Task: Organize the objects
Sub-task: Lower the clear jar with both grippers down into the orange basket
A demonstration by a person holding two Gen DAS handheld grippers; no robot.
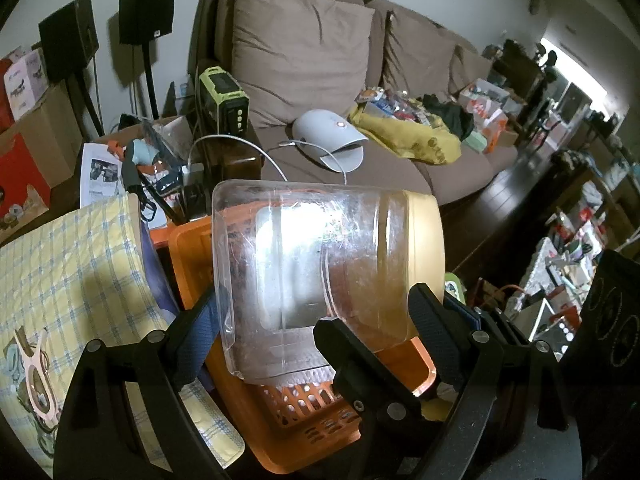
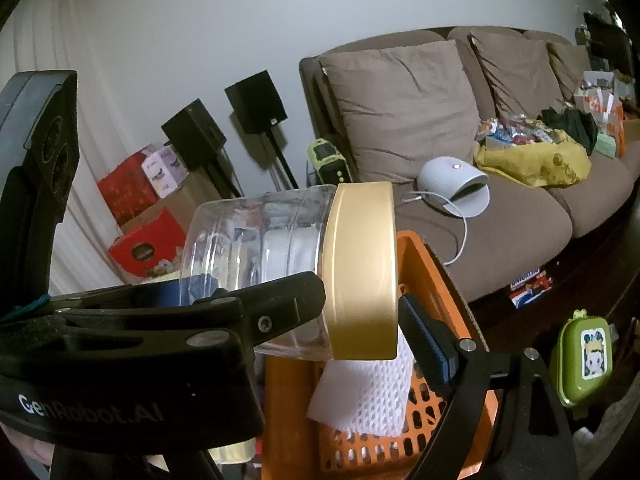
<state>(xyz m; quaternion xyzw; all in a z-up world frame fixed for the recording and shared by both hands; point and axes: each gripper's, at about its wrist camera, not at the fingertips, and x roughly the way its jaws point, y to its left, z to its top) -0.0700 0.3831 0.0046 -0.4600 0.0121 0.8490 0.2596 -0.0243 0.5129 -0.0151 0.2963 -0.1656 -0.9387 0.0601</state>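
A clear plastic jar [image 1: 304,264] with a gold lid [image 1: 424,248] lies on its side in mid-air above an orange perforated basket [image 1: 320,412]. My left gripper [image 1: 316,320] grips the jar's clear body between its fingers. In the right wrist view my right gripper [image 2: 360,312] closes around the gold lid [image 2: 360,268] of the same jar [image 2: 256,240]; its right finger pad [image 2: 424,336] touches the lid's edge. The left gripper's body crosses the lower left of that view. White mesh material [image 2: 368,392] lies in the basket [image 2: 436,280] under the jar.
A yellow plaid cloth [image 1: 68,280] lies left of the basket. A brown sofa [image 1: 460,160] behind holds a white dome device [image 1: 332,136] and a yellow bag [image 1: 416,136]. A green case [image 2: 584,360] stands at right. Boxes and speakers stand at far left.
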